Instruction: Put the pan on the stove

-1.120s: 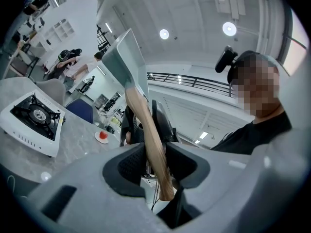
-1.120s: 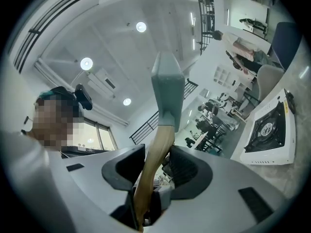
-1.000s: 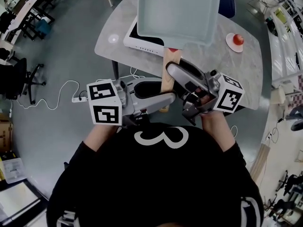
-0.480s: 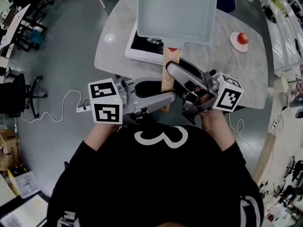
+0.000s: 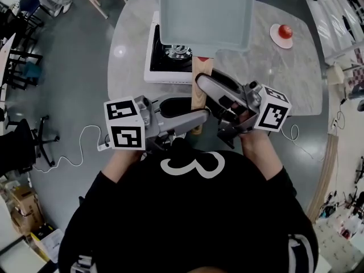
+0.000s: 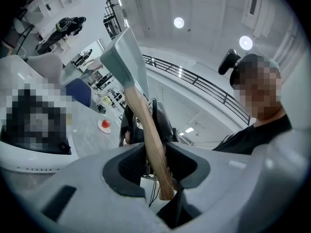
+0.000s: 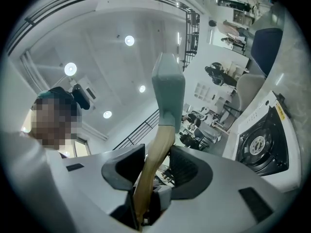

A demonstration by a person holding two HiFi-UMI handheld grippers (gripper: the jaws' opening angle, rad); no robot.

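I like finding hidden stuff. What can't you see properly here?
Head view: the pan hides much of the stove; the top edge cuts the pan off.
Head view: the red thing on its plate is too small to name.
Left gripper view: mosaic covers the stove.

My black shirt (image 5: 187, 220), white 3 printed on it | my left hand-held gripper (image 5: 200, 118): grey shell, white cube (image 5: 125, 124) with black square markers | my right hand-held gripper (image 5: 201, 83): same grey, matching cube (image 5: 273, 108)

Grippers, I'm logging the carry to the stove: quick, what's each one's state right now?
Left gripper: shut on the wooden handle of the pan.
Right gripper: shut on the same wooden handle.
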